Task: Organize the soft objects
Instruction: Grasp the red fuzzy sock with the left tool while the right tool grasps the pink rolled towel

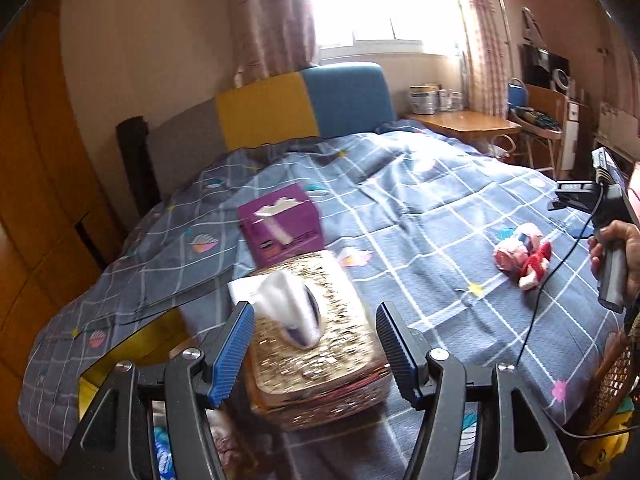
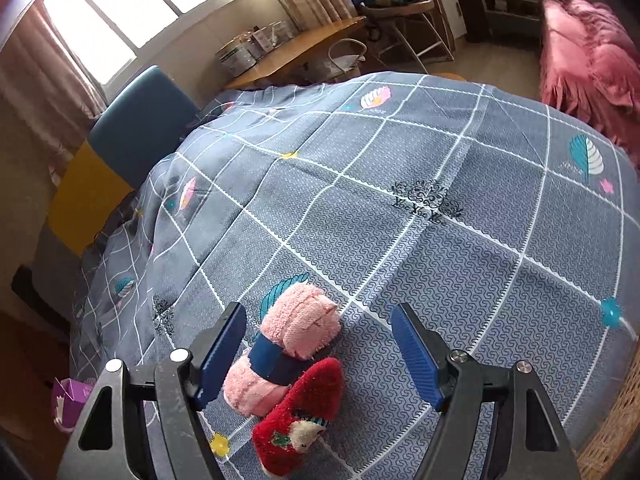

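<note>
Pink socks (image 2: 298, 346), quilt (image 2: 400, 168) printed "Yee Yee Yee"

Left wrist view: tissue box (image 1: 316, 344) at lower centre on the bed cover (image 1: 440, 208), between the left gripper (image 1: 316, 354) fingers. Just behind it, toward upper left, a smaller carton (image 1: 282, 224). Well apart at right, a bundle of rolled socks (image 1: 522, 254).

Right wrist view: same socks (image 2: 296, 364) at lower centre, between the right gripper (image 2: 320, 356) fingers, nearer the left finger. Carton (image 2: 70, 402) at far lower left.
</note>
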A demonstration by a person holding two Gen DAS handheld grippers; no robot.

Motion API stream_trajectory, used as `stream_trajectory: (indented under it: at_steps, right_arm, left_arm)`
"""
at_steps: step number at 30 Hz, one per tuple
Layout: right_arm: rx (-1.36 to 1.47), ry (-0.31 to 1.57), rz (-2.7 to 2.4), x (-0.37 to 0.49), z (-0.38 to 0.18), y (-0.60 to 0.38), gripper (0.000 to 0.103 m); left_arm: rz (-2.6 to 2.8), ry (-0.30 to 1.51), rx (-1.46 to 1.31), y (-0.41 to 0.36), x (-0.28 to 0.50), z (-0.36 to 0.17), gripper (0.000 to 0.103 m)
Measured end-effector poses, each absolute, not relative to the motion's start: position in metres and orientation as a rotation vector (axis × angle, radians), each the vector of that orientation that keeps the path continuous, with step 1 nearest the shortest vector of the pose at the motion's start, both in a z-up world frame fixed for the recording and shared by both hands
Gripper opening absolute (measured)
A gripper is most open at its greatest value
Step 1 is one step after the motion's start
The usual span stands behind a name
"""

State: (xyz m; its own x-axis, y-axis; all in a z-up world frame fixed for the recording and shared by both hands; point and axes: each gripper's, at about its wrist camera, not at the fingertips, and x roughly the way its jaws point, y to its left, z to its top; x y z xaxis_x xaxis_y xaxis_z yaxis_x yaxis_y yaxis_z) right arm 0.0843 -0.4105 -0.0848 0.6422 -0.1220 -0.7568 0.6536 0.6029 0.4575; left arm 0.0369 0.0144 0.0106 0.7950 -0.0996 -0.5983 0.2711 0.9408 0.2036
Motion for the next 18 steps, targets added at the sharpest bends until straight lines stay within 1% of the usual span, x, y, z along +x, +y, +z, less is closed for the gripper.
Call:
stream_trajectory:
  at_steps: [6, 14, 15, 16, 18]
  right_arm:
    - [0.846, 0.732, -0.499, 0.08, -0.085, -0.415, 0.076]
    - [0.904, 0.719, -0.451, 0.077, -0.086, -0.416, 0.076]
    - [0.91, 0.721, -0.446, 0.078, -0.087, -0.416, 0.077]
    - [0.916, 0.721, -0.438, 0.078, -0.087, -0.416, 0.077]
    - [0.922, 0.721, -0.429, 0.079, -0.087, -0.416, 0.076]
  left_arm:
    - [-0.33, 0.685, 0.248, -0.019, 0.056, 0.008, 0.064]
    - [-0.513, 0.788, 0.278, -0.102, 0.097, -0.019, 0.063]
    - [-0.539, 0.82, 0.269, -0.111, 0.104, -0.025, 0.062]
    - [-0.57, 0.862, 0.246, -0.121, 0.112, -0.032, 0.057]
    - [-0.608, 0.969, 0.202, -0.142, 0.13, -0.052, 0.052]
